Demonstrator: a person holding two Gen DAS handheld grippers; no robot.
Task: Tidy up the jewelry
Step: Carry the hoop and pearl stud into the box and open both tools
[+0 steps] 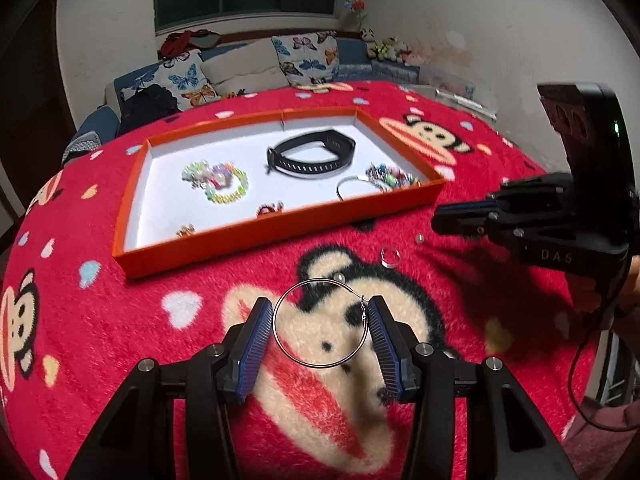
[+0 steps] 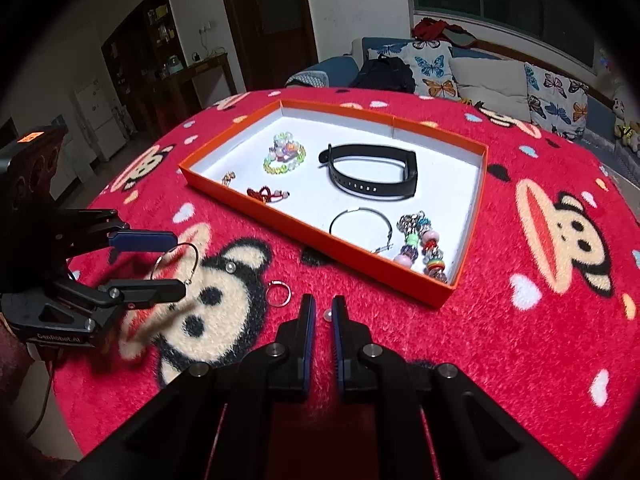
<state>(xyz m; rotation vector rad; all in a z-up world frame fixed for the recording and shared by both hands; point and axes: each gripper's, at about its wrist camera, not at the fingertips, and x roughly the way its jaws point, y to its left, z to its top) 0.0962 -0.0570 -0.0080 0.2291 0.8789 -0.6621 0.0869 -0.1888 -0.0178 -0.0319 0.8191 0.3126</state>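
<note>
Above the red blanket point(image 1: 460, 184), left tongs point(image 1: 320, 320) pinch the hoop earring point(image 1: 320, 322) across its width, short of the orange tray point(image 1: 280, 232). Right tongs point(image 2: 323, 312) shut, empty. Thin wire could spring out.

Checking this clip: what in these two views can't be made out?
- Left wrist view: charm bracelet and red trinket in the orange tray, partly hidden by its near wall.
- Right wrist view: small bead between the right claw pads, too small to identify.
- Both views: the person, cut off by frame edges.
</note>
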